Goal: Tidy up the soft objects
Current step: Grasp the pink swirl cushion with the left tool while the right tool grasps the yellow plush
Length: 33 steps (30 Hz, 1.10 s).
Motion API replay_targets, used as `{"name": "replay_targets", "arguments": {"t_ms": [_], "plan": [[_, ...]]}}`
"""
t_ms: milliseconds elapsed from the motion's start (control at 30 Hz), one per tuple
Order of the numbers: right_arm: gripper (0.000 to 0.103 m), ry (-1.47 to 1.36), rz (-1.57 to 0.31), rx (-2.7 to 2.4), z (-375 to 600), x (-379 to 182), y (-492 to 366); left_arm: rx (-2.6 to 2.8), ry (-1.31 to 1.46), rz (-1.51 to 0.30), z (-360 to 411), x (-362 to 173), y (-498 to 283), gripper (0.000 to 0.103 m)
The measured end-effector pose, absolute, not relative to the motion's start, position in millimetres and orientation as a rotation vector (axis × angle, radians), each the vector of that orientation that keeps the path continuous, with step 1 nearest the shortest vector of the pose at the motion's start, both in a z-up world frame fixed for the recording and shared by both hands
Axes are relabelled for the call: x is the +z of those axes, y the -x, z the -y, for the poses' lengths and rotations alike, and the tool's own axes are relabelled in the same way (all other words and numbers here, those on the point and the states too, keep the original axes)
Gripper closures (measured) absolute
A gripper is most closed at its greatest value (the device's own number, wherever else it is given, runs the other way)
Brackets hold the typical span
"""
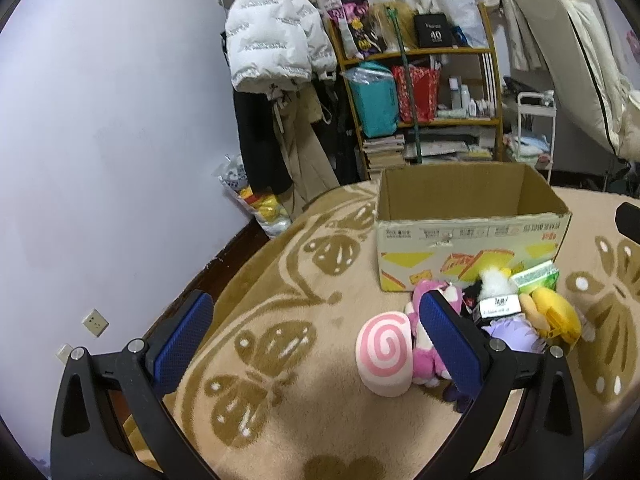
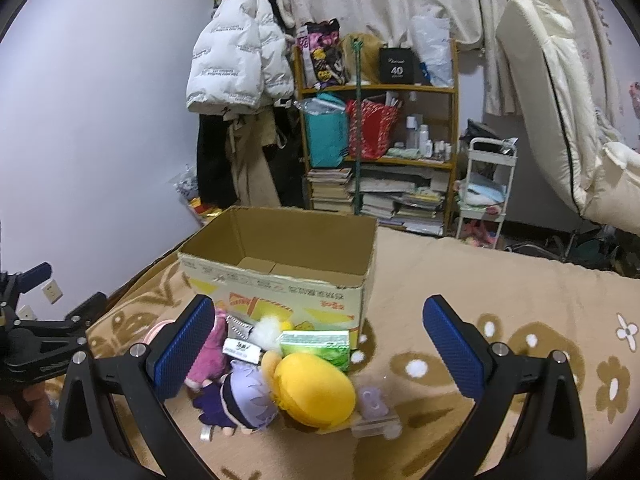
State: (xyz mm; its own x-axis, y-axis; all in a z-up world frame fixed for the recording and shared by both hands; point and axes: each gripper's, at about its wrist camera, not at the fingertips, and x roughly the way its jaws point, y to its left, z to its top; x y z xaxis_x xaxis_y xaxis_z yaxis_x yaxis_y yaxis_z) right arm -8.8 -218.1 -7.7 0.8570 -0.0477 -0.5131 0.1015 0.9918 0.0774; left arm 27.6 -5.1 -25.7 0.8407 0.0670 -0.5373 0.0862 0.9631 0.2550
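Note:
An open cardboard box (image 1: pixel 468 236) (image 2: pixel 280 276) stands on a beige patterned blanket; its inside looks bare. In front of it lies a pile of soft toys: a pink-and-white swirl roll (image 1: pixel 385 353), a pink plush (image 1: pixel 428 344) (image 2: pixel 208 356), a purple-haired doll (image 1: pixel 514 332) (image 2: pixel 248 400), a yellow plush (image 1: pixel 556 316) (image 2: pixel 316 388), a white fluffy toy (image 1: pixel 496 282) (image 2: pixel 267 330) and a green pack (image 1: pixel 536 276) (image 2: pixel 316 346). My left gripper (image 1: pixel 316 328) hangs open, left of the pile. My right gripper (image 2: pixel 320 336) is open above the pile, holding nothing.
The blanket (image 1: pixel 280 320) covers a bed beside a lilac wall (image 1: pixel 100 120). Behind the box are a loaded shelf (image 1: pixel 416 92) (image 2: pixel 380 132), hanging coats (image 1: pixel 272 32) and a white trolley (image 2: pixel 486 188). A small clear stand (image 2: pixel 376 420) lies right of the toys. A hand (image 2: pixel 36 408) shows at left.

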Motion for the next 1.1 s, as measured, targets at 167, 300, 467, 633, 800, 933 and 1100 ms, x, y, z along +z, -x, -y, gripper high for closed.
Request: {"name": "replay_targets", "arguments": {"t_ms": [167,300,467,633,800,933,1100], "plan": [[0.0,-0.102,-0.589,-0.031,216.1,-17.6,1.3,-0.034,-0.312,-0.609,14.9,-35.9,-35.0,0.001],[0.0,-0.103,-0.639,-0.009,215.4,-29.0,-7.6,-0.054,-0.326,-0.652,21.4,-47.0,-45.9,0.001],[0.0,-0.127,-0.724,0.009,215.5,-48.1,-21.9,-0.063,-0.322,-0.714,25.4,-60.7,-61.4,0.001],[0.0,-0.165,-0.792,0.026,220.7,-64.6,-32.7,-0.073,-0.308,-0.765,26.4,-71.9,-73.2,0.001],[0.0,-0.215,-0.857,0.048,227.2,-83.2,-42.9,-0.086,-0.313,-0.805,29.6,-83.2,-82.8,0.001],[0.002,-0.237,-0.906,0.064,229.6,-94.0,-49.8,-0.091,-0.319,-0.842,31.8,-93.7,-88.4,0.001],[0.002,-0.247,-0.941,0.072,229.7,-103.6,-56.5,-0.093,-0.315,-0.882,32.3,-103.0,-96.2,0.001]]}}
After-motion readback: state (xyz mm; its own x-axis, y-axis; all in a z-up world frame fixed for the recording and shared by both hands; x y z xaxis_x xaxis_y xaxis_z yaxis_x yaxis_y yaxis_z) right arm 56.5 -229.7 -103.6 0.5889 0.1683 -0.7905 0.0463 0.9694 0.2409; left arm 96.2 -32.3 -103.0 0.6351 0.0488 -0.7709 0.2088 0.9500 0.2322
